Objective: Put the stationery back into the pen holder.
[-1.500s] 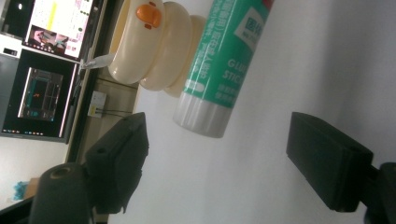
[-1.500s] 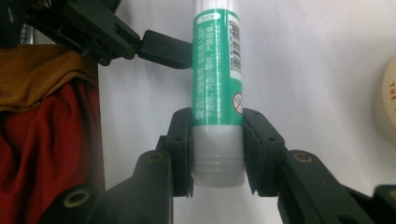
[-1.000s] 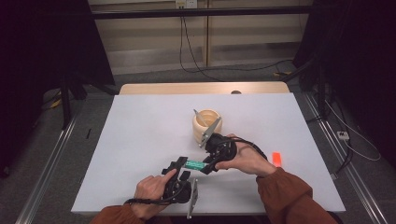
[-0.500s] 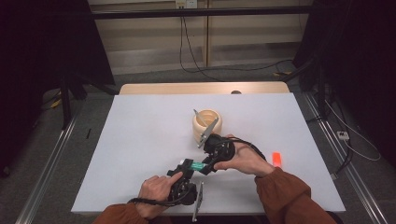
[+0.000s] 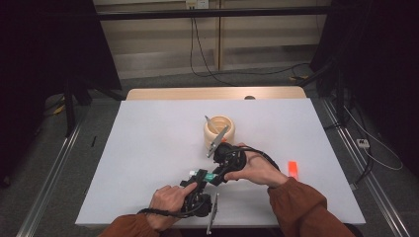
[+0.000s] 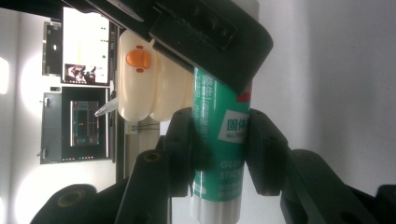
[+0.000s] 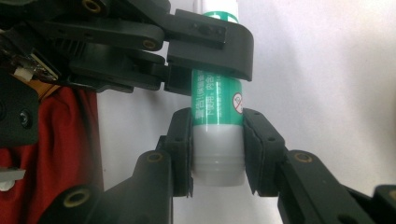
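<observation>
We've got both grippers clamped on the glue stick (image 5: 208,176), left gripper (image 6: 219,154) mid-body, right gripper (image 7: 217,154) on the cap, so pull straight along its axis.

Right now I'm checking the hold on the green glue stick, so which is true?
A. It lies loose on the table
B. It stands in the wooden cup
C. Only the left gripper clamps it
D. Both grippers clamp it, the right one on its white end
D: the right gripper has its jaws closed on the white end of the glue stick, while the left gripper pinches its green body.
</observation>
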The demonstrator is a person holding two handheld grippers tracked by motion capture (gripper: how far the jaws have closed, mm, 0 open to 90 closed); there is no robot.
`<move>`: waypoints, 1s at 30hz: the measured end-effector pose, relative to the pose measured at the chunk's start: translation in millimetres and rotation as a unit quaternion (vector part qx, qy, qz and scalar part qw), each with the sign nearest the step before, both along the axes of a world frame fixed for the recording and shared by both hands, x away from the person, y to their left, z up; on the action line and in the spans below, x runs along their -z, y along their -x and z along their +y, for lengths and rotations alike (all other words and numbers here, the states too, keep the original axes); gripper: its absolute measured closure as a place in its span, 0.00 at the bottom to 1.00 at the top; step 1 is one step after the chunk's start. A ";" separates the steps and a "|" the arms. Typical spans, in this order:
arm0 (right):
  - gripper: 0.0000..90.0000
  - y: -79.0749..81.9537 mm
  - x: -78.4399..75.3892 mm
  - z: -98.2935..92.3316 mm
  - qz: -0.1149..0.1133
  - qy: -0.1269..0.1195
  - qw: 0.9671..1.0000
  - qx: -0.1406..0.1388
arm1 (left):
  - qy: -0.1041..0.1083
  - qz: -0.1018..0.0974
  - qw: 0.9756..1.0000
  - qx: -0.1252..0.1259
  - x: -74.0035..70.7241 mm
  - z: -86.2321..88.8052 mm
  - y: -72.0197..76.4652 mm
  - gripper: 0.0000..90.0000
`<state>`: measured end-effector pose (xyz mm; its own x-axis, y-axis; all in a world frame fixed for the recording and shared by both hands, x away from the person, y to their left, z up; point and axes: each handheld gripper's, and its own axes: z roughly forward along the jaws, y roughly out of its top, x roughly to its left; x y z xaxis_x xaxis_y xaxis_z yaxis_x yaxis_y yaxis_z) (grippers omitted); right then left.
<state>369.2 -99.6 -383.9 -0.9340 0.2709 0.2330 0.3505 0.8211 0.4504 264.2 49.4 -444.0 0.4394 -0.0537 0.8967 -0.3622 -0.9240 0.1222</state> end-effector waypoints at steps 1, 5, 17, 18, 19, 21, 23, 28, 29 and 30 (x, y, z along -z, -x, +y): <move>0.73 -0.7 0.2 -0.5 -0.001 -0.003 1.000 0.000 | -0.002 0.001 1.000 0.000 0.2 -0.2 0.1 0.73; 0.73 -1.2 1.4 -1.2 0.002 -0.008 1.000 -0.002 | 0.002 0.010 1.000 -0.003 1.4 0.5 0.6 0.73; 0.49 -1.2 -7.5 -13.2 -0.004 -0.040 0.999 0.011 | 0.037 0.044 0.998 0.001 -6.1 5.5 -2.8 0.74; 0.44 -0.8 -8.3 -16.6 -0.010 -0.044 0.999 0.018 | 0.046 0.046 0.998 -0.001 -7.7 6.8 -4.0 0.74; 0.40 -0.4 -8.7 -20.7 -0.016 -0.046 0.998 0.027 | 0.053 0.055 0.997 -0.005 -9.4 8.6 -5.5 0.74; 0.33 -0.2 -7.9 -30.5 -0.025 -0.051 0.997 0.045 | 0.076 0.073 0.994 -0.011 -11.5 13.0 -9.5 0.74; 0.25 1.4 -6.9 -41.0 -0.035 -0.056 0.995 0.069 | 0.098 0.102 0.990 -0.022 -15.2 18.1 -14.9 0.74; 0.11 9.3 -2.1 -63.2 -0.064 -0.072 0.989 0.112 | 0.207 0.187 0.960 -0.039 -25.4 29.5 -32.1 0.74; 0.11 10.8 -1.2 -67.6 -0.069 -0.075 0.988 0.119 | 0.224 0.202 0.953 -0.039 -27.7 31.3 -35.3 0.74; 0.11 12.3 -0.1 -71.7 -0.075 -0.080 0.986 0.129 | 0.233 0.214 0.948 -0.040 -31.0 33.7 -38.0 0.74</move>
<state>356.9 -171.3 -383.9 -0.8661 0.4746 0.1569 0.4582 0.6282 0.6288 302.2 83.0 -413.0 0.7544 0.3539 0.5529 -0.1176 -0.7558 0.6442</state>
